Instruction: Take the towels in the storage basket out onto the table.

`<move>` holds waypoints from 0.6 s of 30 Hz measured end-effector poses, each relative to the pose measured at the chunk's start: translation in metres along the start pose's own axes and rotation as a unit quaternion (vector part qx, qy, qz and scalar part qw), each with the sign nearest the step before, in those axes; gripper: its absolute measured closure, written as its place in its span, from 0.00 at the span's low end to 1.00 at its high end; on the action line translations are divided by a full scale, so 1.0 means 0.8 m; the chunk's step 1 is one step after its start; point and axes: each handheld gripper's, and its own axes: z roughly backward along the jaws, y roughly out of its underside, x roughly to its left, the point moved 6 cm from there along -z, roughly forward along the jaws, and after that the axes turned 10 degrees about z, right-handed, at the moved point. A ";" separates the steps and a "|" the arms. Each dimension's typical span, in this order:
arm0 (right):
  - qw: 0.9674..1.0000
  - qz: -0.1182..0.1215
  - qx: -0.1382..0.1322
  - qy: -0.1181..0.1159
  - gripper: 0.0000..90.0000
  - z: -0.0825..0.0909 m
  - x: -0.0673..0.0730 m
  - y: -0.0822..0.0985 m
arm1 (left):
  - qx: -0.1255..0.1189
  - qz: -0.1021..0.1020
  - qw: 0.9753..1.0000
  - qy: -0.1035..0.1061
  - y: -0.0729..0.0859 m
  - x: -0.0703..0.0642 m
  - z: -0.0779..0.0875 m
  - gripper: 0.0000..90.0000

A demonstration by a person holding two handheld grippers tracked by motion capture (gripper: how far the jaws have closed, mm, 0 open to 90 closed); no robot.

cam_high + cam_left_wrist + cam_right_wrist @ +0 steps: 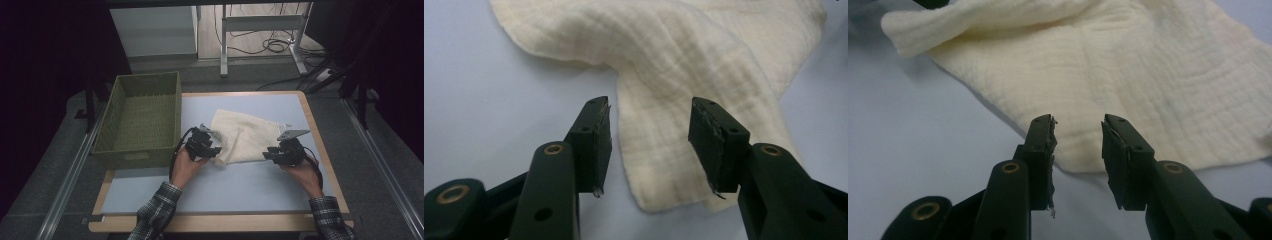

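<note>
A cream cloth (242,136) lies loosely folded on the pale blue table top (225,185). My left gripper (216,150) is at the cloth's near left corner. In the left gripper view its jaws stand open on either side of that corner of the cloth (664,150), and the pads do not press it. My right gripper (266,154) is at the cloth's near right edge. In the right gripper view its jaws stand open just above the edge of the cloth (1083,100), with nothing pinched between them.
A green woven basket (120,115) stands empty at the table's left, close beside my left hand. The wooden table rim (320,145) runs along the right. Desk legs and cables (272,45) lie on the floor beyond the table.
</note>
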 end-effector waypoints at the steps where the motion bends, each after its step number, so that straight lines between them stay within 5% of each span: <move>1: 1.000 -0.002 -0.003 -0.004 0.73 -0.002 0.003 -0.001 | 0.000 0.003 1.000 0.001 0.001 0.001 0.000 0.57; 9: 0.999 0.023 -0.009 -0.044 0.68 -0.033 0.039 -0.021 | 0.011 -0.002 1.000 0.014 0.015 -0.005 -0.013 0.57; 13: 0.998 0.051 0.019 -0.030 0.68 -0.056 0.048 -0.022 | 0.012 -0.019 1.000 0.005 0.021 -0.002 -0.018 0.63; 18: 0.998 0.064 0.027 -0.003 0.88 -0.063 0.046 -0.022 | 0.014 -0.022 1.000 0.013 0.024 0.010 -0.015 0.75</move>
